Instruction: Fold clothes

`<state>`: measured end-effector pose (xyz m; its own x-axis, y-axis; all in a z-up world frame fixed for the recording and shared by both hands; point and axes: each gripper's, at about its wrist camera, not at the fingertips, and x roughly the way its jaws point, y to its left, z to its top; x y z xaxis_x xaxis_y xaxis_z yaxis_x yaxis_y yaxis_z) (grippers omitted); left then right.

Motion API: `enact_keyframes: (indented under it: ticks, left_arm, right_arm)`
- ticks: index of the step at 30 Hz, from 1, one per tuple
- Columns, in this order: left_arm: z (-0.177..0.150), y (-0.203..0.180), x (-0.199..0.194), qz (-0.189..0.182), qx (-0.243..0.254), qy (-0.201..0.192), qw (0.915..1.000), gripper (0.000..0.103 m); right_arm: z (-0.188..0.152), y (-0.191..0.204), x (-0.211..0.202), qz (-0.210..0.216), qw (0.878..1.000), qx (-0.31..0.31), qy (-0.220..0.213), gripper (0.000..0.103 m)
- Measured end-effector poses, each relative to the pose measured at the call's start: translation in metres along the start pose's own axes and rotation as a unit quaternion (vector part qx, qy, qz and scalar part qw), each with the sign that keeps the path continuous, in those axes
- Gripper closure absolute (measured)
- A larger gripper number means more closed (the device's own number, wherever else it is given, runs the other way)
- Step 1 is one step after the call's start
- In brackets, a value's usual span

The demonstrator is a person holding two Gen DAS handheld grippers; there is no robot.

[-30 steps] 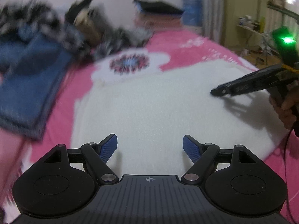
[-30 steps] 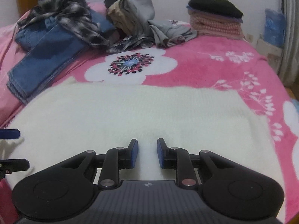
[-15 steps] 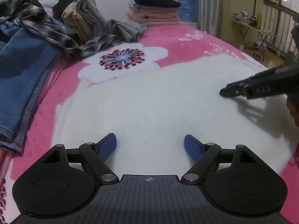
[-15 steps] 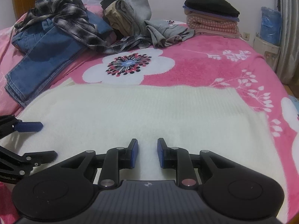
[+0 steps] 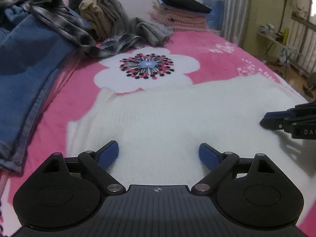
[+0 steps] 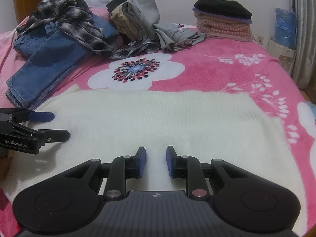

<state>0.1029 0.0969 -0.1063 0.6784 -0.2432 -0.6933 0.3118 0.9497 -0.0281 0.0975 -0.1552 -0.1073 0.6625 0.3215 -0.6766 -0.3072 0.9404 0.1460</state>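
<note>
**Sweater flat on bed, both grippers empty above it**

Jeans (image 6: 45, 63) lie at far left on the pink blanket (image 6: 227, 73), w/ a plaid shirt (image 6: 73, 27) crumpled over their upper end. Next, right of that, we note a loose heap of grey and tan clothes (image 6: 138, 21), then a folded stack (image 6: 223, 19) at the back right, black item on top. White sweater (image 6: 158, 122) is spread flat across the near part of the bed, in front of the blanket's big flower print.

Left gripper (image 5: 158, 154) hangs over the sweater's left portion; jaws are opening, spread wide, nothing btwn them. Right gripper (image 6: 156, 162) sits over the sweater's middle, pads (image 6: 141, 163) drawn close but a gap remains, no cloth pinched. We cannot tell whether either tool's tips touch the knit.
</note>
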Motion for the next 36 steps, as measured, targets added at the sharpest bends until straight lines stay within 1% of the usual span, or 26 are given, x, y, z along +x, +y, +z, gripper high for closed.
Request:
enact_keyframes:
  ticks: [2, 5, 7, 10, 12, 15, 17, 19, 21, 23, 24, 26, 28, 30, 32, 34, 36]
  left_arm:
    - [0.001, -0.007, -0.011, 0.005, -0.002, -0.001, 1.0000, 0.014]
    - [-0.005, -0.026, -0.039, -0.009, 0.014, -0.020, 0.9997, 0.014]
    - [-0.013, -0.038, -0.045, -0.011, 0.021, -0.010, 0.9997, 0.014]
    - [-0.032, -0.054, -0.033, -0.006, 0.049, 0.028, 0.9984, 0.012]
    - [-0.038, -0.057, -0.029, 0.005, 0.049, 0.015, 0.9987, 0.010]
    - [-0.032, -0.055, -0.027, 0.005, 0.037, 0.030, 0.9989, 0.009]
    - [-0.031, -0.055, -0.027, 0.007, 0.035, 0.036, 0.9987, 0.008]
    - [-0.032, -0.055, -0.026, 0.011, 0.034, 0.039, 0.9986, 0.007]
    - [-0.030, -0.055, -0.024, 0.017, 0.032, 0.045, 0.9983, 0.006]
    - [-0.029, -0.057, -0.023, 0.025, 0.029, 0.052, 0.9979, 0.005]
    - [-0.029, -0.058, -0.025, 0.028, 0.027, 0.055, 0.9978, 0.005]
    - [-0.028, -0.058, -0.026, 0.032, 0.022, 0.060, 0.9975, 0.005]
    - [-0.027, -0.058, -0.026, 0.036, 0.016, 0.065, 0.9971, 0.004]
    - [-0.027, -0.058, -0.026, 0.041, 0.011, 0.069, 0.9967, 0.004]
    - [-0.027, -0.059, -0.026, 0.045, 0.008, 0.072, 0.9963, 0.004]
    - [-0.026, -0.060, -0.026, 0.049, 0.005, 0.077, 0.9958, 0.004]
    - [-0.025, -0.060, -0.026, 0.053, 0.000, 0.082, 0.9952, 0.003]
  right_arm:
    - [-0.001, -0.001, 0.000, 0.002, 1.000, 0.002, -0.002, 0.079]
    - [-0.003, -0.002, 0.000, 0.003, 1.000, 0.005, -0.006, 0.079]
    - [-0.003, -0.002, 0.000, 0.003, 1.000, 0.006, -0.008, 0.079]
    - [-0.003, -0.001, 0.000, 0.001, 1.000, 0.007, -0.008, 0.079]
    - [0.000, 0.002, -0.004, -0.004, 1.000, 0.009, -0.005, 0.079]
    - [0.002, 0.008, -0.020, -0.008, 1.000, 0.004, -0.005, 0.077]
    - [-0.001, 0.012, -0.037, 0.007, 1.000, 0.000, -0.012, 0.077]
    - [-0.010, 0.022, -0.046, 0.015, 1.000, -0.019, -0.003, 0.075]
    - [-0.025, 0.032, -0.040, 0.003, 0.998, -0.052, 0.018, 0.072]
    - [-0.035, 0.037, -0.038, -0.007, 0.997, -0.081, 0.006, 0.072]
    - [-0.035, 0.040, -0.039, -0.012, 0.996, -0.086, 0.006, 0.072]
    - [-0.027, 0.044, -0.044, -0.014, 0.997, -0.078, 0.007, 0.072]
    - [-0.025, 0.047, -0.055, 0.002, 0.997, -0.078, -0.013, 0.072]
    - [-0.030, 0.051, -0.059, -0.001, 0.996, -0.091, -0.017, 0.072]
    - [-0.041, 0.051, -0.052, -0.014, 0.995, -0.103, 0.001, 0.071]
    - [-0.053, 0.049, -0.052, -0.013, 0.994, -0.109, -0.013, 0.071]
    - [-0.047, 0.049, -0.055, -0.018, 0.995, -0.099, -0.009, 0.071]
